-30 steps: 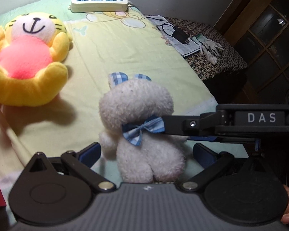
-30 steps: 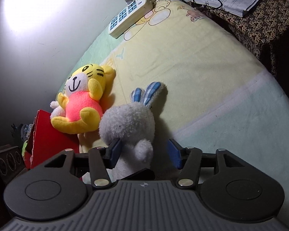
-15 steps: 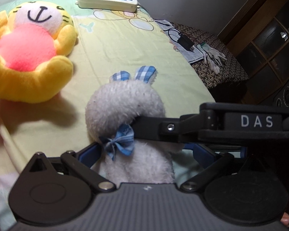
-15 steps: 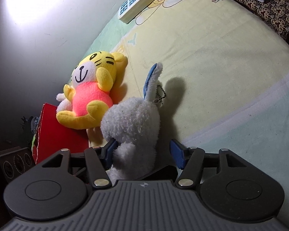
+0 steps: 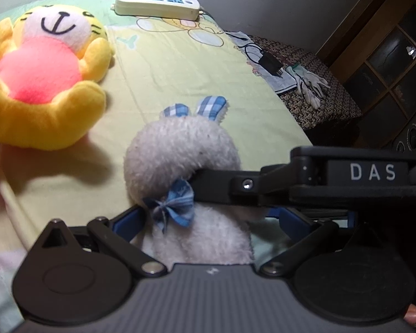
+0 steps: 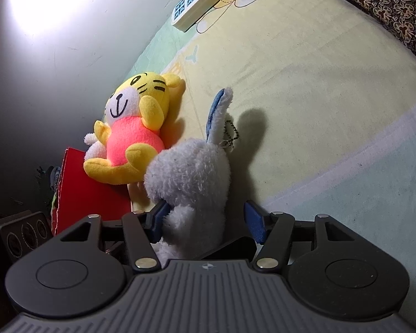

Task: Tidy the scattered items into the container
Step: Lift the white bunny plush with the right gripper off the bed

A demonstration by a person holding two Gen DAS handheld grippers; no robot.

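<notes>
Your left claw point(image 5: 208, 219) is spread, its blue pads point(image 5: 127, 222) standing either side of the white plush rabbit point(image 5: 185, 152), whose body sits between them; whether either pad presses the fur cannot be told. Your right claw point(image 6: 205, 219) is also spread around the same rabbit point(image 6: 191, 177): its left pad point(image 6: 159, 217) touches the rabbit's side at the arm, while the right pad stands clear of the fur. In the left wrist view, the right claw's black finger point(image 5: 235, 184) reaches in from the right and lies against the rabbit's neck, just above the blue checked bow tie point(image 5: 174, 204).

The rabbit sits upright near the edge of the bed point(image 5: 180, 77), on a yellow and pale green sheet, its blue checked ears point(image 5: 210, 106) pointing away from you. Beside the rabbit, toward the wall, a yellow plush tiger in a pink shirt point(image 5: 41, 77) lies on its back. Past the tiger, below the bed's edge, stands a red container point(image 6: 88, 194). Well beyond the rabbit, a white power strip point(image 5: 156, 2) lies at the far end of the bed.
</notes>
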